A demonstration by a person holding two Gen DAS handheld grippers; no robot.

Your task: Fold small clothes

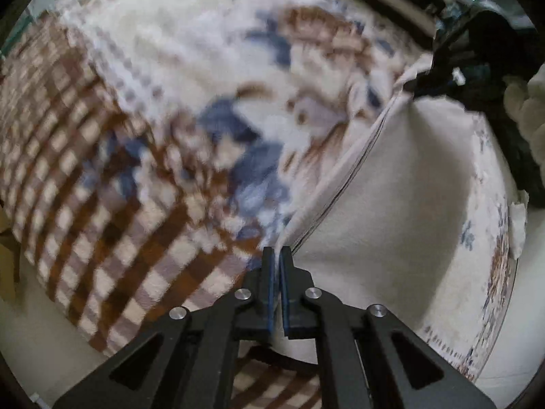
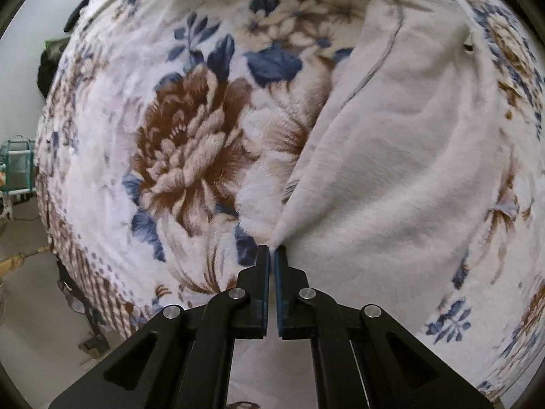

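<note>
My left gripper is clamped on a corner of the cream cloth, its jaws nearly together with a pinch of fabric between them, and from that corner a stitched edge runs taut up and away toward the other gripper, seen dark at the far right of the left wrist view. My right gripper is likewise closed on another corner of the same cloth, the fabric rising from the jaws in a peaked fold. The cloth hangs between my two hands, lifted along this held edge while the rest of it sags and drapes down onto the floral blanket toward that blanket's right side; its checked border shows at the left of the left wrist view, which is blurred. I judge this to be the carry of a fold: one edge raised, not yet laid. Next I need to bring both corners across together, keeping the edge level and taut, and set them down over the opposite edge before letting go.
</note>
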